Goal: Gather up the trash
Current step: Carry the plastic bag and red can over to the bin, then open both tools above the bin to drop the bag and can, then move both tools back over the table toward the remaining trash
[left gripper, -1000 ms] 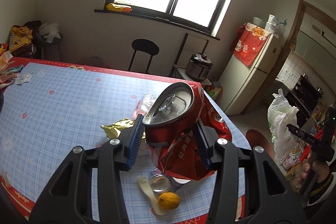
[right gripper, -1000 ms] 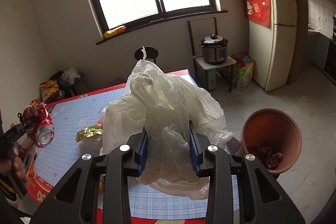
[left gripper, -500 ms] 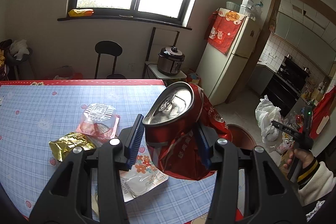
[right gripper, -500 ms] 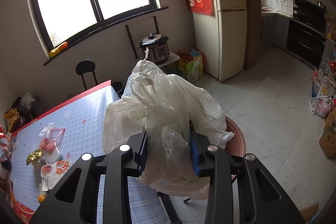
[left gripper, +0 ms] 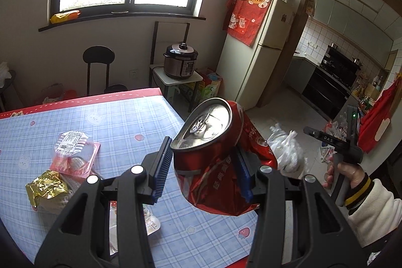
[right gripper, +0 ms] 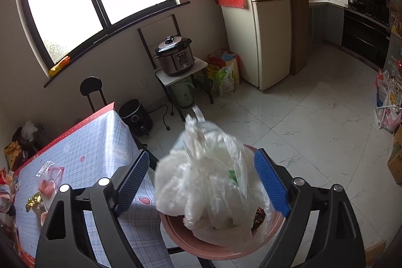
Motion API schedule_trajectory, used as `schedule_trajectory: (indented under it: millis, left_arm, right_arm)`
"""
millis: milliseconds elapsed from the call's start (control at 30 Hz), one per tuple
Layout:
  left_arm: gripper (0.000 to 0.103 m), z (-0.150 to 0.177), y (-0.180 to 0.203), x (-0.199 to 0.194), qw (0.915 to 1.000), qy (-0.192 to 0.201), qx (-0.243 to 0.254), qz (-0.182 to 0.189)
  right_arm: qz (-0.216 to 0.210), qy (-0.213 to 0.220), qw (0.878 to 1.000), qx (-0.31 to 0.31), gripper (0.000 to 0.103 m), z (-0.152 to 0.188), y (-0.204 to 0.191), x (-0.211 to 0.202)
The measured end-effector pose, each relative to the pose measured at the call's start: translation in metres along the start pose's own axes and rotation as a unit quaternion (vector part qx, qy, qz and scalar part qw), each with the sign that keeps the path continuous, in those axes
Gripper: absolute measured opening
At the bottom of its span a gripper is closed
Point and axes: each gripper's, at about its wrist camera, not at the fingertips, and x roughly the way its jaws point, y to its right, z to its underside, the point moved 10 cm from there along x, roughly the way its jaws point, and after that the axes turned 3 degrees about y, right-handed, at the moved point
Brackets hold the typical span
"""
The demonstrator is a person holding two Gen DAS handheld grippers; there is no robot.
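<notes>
The crushed red aluminium drink can (left gripper: 211, 142) sits between the left tongs (left gripper: 204, 167), above the corner of the blue checked worktop (left gripper: 120, 122). Left of it on the worktop lie a crumpled gold foil wrapper (left gripper: 47, 186) and, just behind that, a clear plastic packet (left gripper: 72, 155). The crumpled white plastic bag (right gripper: 208, 182) lies between the spread right tongs (right gripper: 201, 185), over the round pink plastic bin (right gripper: 201, 246) beside the worktop.

Both the left gripper (left gripper: 203, 167) and the right gripper (right gripper: 201, 182) are black plastic frames with silver screws and ribbed blue pads (right gripper: 132, 182). The right hand (left gripper: 345, 173) shows bare skin and a cream fleece sleeve (left gripper: 371, 215) with a black-and-yellow striped cuff.
</notes>
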Motion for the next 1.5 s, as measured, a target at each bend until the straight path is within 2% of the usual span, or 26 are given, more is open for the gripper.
schedule_trajectory:
  millis: [100, 267, 500, 667, 700, 733, 800, 900, 1000, 1167, 1333, 1500]
  left_arm:
    - [0.048, -0.002, 0.021, 0.017, 0.9997, -0.008, 0.016, 0.017]
    - [0.048, 0.001, 0.064, 0.048, 0.9974, -0.023, 0.044, 0.053]
    - [0.048, 0.01, 0.123, 0.098, 0.991, -0.043, 0.078, 0.1]
    - [0.05, 0.005, 0.182, 0.133, 0.984, -0.043, 0.111, 0.132]
    - [0.059, 0.001, 0.196, 0.137, 0.9818, -0.04, 0.12, 0.142]
    - [0.074, -0.005, 0.207, 0.136, 0.9801, -0.027, 0.129, 0.149]
    - [0.089, -0.021, 0.225, 0.127, 0.9771, 0.007, 0.143, 0.157]
    - [0.098, -0.034, 0.235, 0.112, 0.976, 0.03, 0.151, 0.155]
    - [0.097, -0.04, 0.22, 0.1, 0.98, 0.04, 0.148, 0.127]
    - [0.097, -0.037, 0.161, 0.072, 0.9892, 0.042, 0.125, 0.062]
    - [0.097, -0.035, 0.074, 0.024, 0.9945, 0.056, 0.086, -0.016]
    - [0.097, -0.019, -0.025, -0.042, 0.9919, 0.071, 0.03, -0.101]
  right_arm:
    - [0.001, 0.014, 1.0, -0.002, 0.098, -0.011, 0.008, -0.013]
    - [0.015, 0.026, 1.0, -0.005, 0.098, -0.015, 0.024, -0.04]
    - [0.046, 0.023, 0.999, 0.0, 0.098, 0.007, 0.052, -0.081]
    - [0.067, 0.016, 0.998, -0.003, 0.098, 0.023, 0.072, -0.108]
    - [0.073, 0.016, 0.997, -0.003, 0.098, 0.025, 0.077, -0.112]
    - [0.078, 0.017, 0.997, -0.003, 0.098, 0.026, 0.081, -0.117]
    - [0.085, 0.022, 0.996, 0.003, 0.098, 0.025, 0.088, -0.126]
    - [0.092, 0.028, 0.995, 0.013, 0.098, 0.023, 0.094, -0.133]
    - [0.09, 0.034, 0.995, 0.012, 0.098, 0.018, 0.093, -0.138]
    - [0.083, 0.054, 0.995, -0.009, 0.098, 0.003, 0.078, -0.142]
    - [0.053, 0.063, 0.996, -0.026, 0.098, -0.007, 0.047, -0.138]
    - [0.013, 0.054, 0.997, -0.055, 0.098, -0.001, -0.007, -0.123]
